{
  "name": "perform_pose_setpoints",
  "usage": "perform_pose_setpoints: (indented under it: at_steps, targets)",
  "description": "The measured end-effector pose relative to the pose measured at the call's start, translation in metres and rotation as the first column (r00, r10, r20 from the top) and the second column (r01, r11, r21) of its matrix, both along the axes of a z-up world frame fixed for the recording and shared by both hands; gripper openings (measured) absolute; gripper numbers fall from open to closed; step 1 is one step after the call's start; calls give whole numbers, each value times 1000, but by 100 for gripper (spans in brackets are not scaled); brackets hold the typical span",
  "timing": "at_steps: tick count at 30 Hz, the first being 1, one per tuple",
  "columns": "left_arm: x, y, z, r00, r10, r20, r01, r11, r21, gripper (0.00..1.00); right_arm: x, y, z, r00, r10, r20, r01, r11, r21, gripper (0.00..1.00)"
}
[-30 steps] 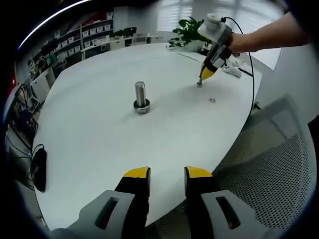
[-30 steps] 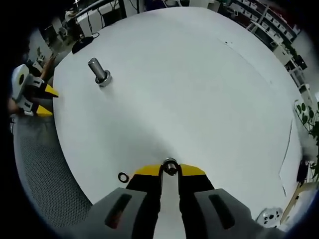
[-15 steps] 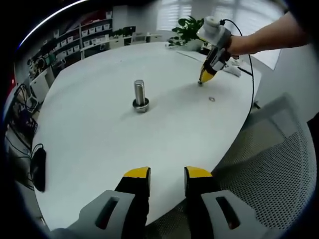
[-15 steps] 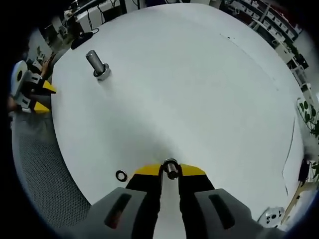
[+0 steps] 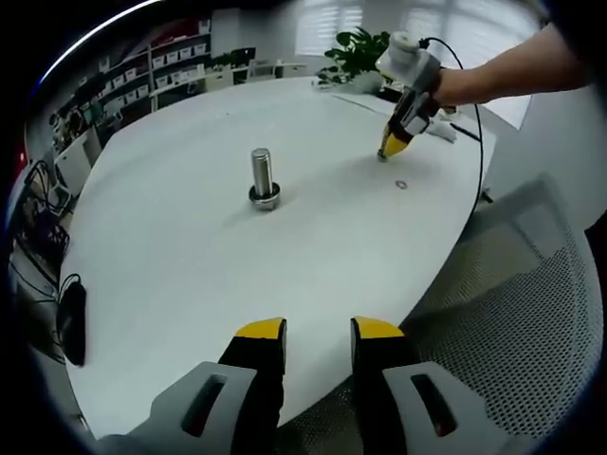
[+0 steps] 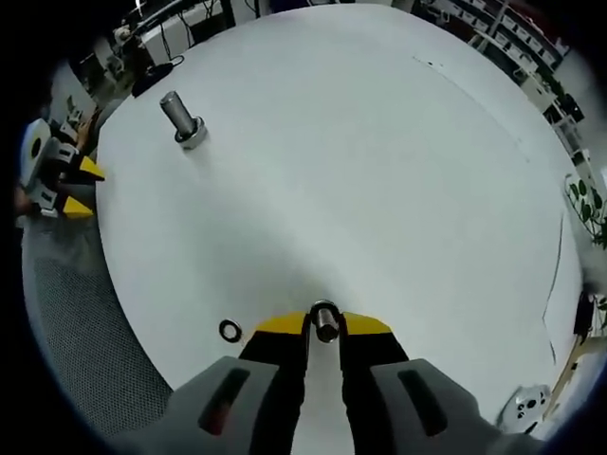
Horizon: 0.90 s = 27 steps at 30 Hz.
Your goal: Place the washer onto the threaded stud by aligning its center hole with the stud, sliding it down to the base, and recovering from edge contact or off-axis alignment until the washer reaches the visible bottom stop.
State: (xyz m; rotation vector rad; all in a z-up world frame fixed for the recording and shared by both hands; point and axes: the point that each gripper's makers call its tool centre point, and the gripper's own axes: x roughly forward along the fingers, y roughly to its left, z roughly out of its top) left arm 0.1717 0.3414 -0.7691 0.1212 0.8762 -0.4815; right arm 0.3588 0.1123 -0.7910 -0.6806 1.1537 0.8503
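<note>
The right hand-held gripper [image 6: 325, 324] is clamped on a small silver metal washer [image 6: 325, 320], freeing it for carrying to the upright threaded steel stud [image 5: 263, 178] mid-bench [image 5: 190, 275]. The left hand-held gripper [image 5: 318, 332], jaws apart, waits off the near edge.

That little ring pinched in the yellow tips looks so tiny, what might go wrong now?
The washer sits only at the very tips of the right gripper, so it may slip out on the way. The threaded stud stands far across the table, and a tilted washer could catch on its top edge. A second washer lies loose nearby.
</note>
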Motion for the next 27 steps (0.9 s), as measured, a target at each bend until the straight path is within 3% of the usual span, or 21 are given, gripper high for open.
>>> perform_pose_setpoints:
  at_steps: [27]
  targets:
    - [3, 1, 3, 1000, 9, 19, -9, 1000, -8, 25, -4, -8, 6, 999, -24, 41, 23, 999, 23, 22]
